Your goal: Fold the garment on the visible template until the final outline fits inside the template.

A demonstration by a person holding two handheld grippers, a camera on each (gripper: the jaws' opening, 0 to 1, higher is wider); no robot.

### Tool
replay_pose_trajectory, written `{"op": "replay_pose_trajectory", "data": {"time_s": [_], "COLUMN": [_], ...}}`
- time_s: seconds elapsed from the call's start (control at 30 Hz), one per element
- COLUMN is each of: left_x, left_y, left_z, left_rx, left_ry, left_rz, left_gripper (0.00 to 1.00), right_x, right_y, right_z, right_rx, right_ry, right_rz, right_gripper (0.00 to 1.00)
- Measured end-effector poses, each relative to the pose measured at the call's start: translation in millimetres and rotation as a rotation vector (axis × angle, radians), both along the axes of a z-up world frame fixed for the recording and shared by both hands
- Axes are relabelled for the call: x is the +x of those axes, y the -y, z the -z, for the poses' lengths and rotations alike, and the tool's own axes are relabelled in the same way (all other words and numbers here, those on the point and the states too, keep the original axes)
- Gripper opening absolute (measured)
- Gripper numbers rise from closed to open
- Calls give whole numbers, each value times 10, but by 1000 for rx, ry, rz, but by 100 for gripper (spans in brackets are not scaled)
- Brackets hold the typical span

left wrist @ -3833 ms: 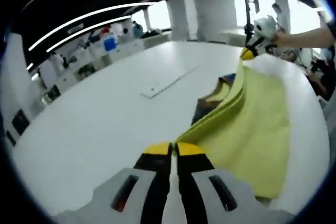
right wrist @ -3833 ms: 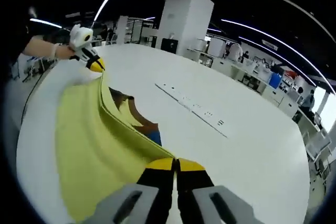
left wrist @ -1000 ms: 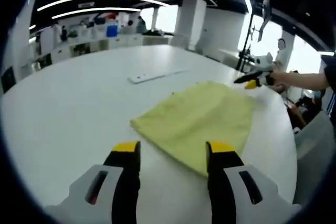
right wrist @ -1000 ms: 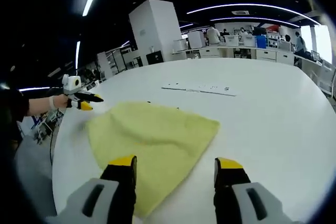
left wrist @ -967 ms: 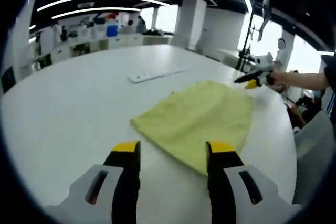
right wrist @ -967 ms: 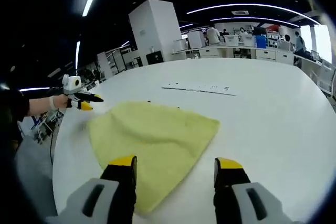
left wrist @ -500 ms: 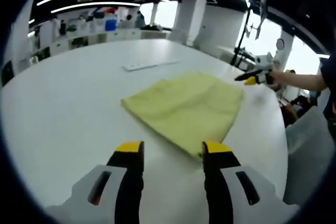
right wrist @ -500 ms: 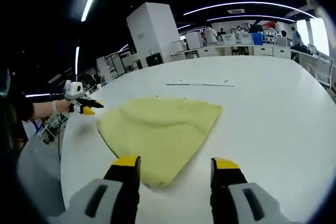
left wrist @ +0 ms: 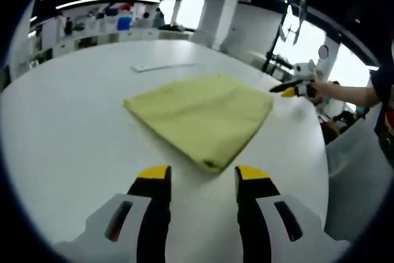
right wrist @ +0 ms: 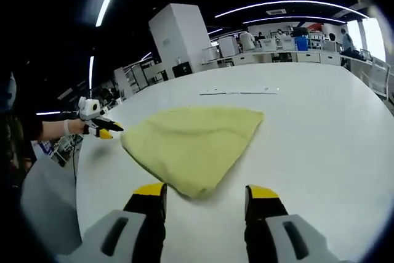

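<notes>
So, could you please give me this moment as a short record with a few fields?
garment: folded pale yellow cloth garment, lying flat on the white round table
left gripper: open, yellow-tipped fingers apart, just short of the garment's near corner, holding nothing
right gripper: open, near the garment's opposite corner, holding nothing
other item: thin white flat strip on the table beyond the garment
template: cannot tell, no outline visible around the garment
</notes>
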State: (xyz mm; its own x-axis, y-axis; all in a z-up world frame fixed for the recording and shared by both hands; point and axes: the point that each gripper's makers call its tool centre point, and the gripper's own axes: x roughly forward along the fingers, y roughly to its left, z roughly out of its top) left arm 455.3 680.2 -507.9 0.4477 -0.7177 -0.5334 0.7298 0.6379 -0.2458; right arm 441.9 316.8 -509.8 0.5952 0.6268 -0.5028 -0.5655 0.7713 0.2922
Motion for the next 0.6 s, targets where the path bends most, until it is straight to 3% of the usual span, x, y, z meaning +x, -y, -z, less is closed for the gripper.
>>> {"op": "replay_pose_trajectory", "data": {"time_s": [0.13,0.3,0.47,0.6], "left_x": [-25,15,0,-6], "left_y": [33,31,56,91], "left_z": [7,62,105,113], "left_rx": [-10,-24,-27,-30], "left_ry": [-5,-5,-15,-18], "left_rz": [-9,-34,-36,-37], "left_gripper": [34,31,29,27], "right_x": [-38,-48,-65,-79], "right_y": [1,18,-38,-61], "right_z": [27,86,141,209], "right_rx": [-3,-36,-48,-82], "right_ry": [-4,4,6,21], "right_rz": [-10,-33,-34,-66], "right_gripper": [45,28,24,15]}}
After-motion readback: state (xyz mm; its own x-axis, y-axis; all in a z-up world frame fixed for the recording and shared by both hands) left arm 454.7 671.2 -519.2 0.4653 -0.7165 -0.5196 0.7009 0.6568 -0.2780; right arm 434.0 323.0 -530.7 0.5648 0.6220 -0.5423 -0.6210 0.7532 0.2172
